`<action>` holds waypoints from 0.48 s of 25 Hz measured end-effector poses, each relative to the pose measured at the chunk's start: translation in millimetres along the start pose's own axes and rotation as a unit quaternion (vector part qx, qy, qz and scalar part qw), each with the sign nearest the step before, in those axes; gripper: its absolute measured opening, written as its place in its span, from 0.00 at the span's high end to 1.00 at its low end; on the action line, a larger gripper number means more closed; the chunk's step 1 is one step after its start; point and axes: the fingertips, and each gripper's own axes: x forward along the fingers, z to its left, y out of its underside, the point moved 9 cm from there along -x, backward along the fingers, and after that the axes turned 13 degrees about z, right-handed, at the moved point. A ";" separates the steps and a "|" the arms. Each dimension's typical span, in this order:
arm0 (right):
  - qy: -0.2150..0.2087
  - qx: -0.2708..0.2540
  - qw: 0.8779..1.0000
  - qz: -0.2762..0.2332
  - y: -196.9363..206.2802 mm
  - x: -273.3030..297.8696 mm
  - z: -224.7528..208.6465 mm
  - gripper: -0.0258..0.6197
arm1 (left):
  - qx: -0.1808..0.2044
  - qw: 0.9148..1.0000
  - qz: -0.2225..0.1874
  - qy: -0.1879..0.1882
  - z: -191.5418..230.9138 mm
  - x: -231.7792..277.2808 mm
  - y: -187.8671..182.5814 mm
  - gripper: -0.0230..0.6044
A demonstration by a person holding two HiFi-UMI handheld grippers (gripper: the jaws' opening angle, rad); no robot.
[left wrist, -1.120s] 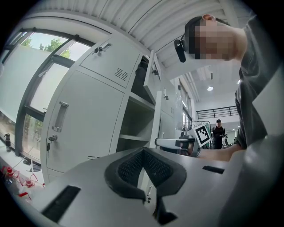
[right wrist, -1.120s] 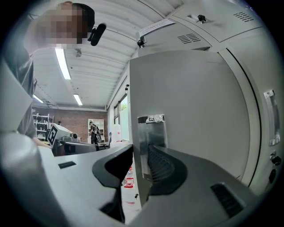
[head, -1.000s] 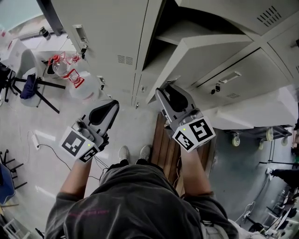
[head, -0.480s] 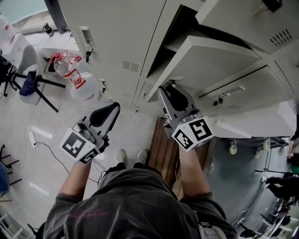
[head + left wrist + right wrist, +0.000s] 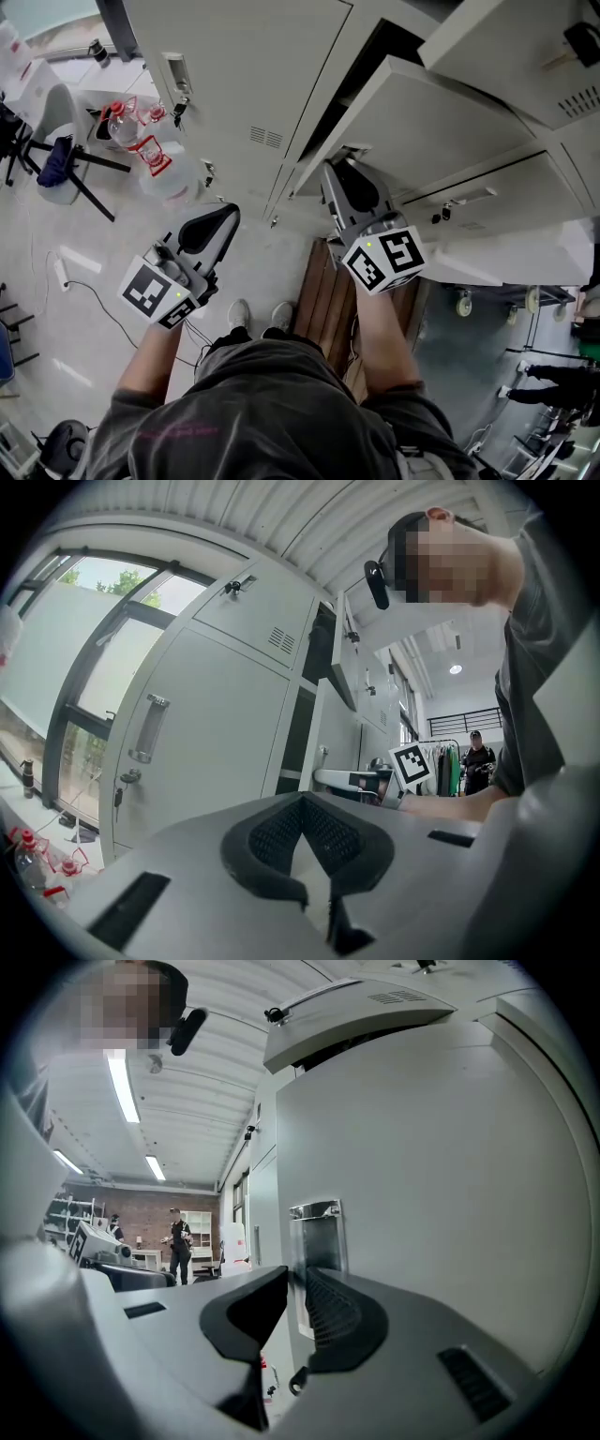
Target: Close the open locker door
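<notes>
The open grey locker door point(image 5: 422, 112) swings out from the row of lockers, with a dark gap point(image 5: 361, 70) beside it. My right gripper point(image 5: 342, 167) points up at the door's lower edge. In the right gripper view the door face point(image 5: 441, 1166) fills the right side and its metal handle recess point(image 5: 316, 1232) shows just past my right gripper point(image 5: 293, 1279). Its jaws are closing and a narrow gap is left; I see no pad pressing on the door. My left gripper point(image 5: 223, 214) hangs apart at the left, shut on nothing, its tips point(image 5: 305, 803) meeting.
A closed locker door with a handle point(image 5: 173, 75) stands left of the gap. Water bottles point(image 5: 141, 141) and a chair point(image 5: 56, 159) are on the floor at the left. A wooden board point(image 5: 323, 291) lies by my feet, and a wheeled cart point(image 5: 487, 300) is at the right.
The door has swung a little toward the locker and the dark gap is narrower. My right gripper has stayed at its lower edge. The left gripper has hardly moved.
</notes>
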 end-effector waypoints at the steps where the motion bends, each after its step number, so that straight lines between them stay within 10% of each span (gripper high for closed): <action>1: 0.003 0.000 1.000 -0.001 -0.5 1.9 -1.1 0.85 | 0.000 1.000 0.000 0.000 0.8 1.0 -0.1 0.94; 12: 0.050 -0.016 0.999 -0.005 -6.3 22.9 -9.0 0.86 | -0.005 1.000 -0.001 -0.008 9.5 9.9 0.9 0.94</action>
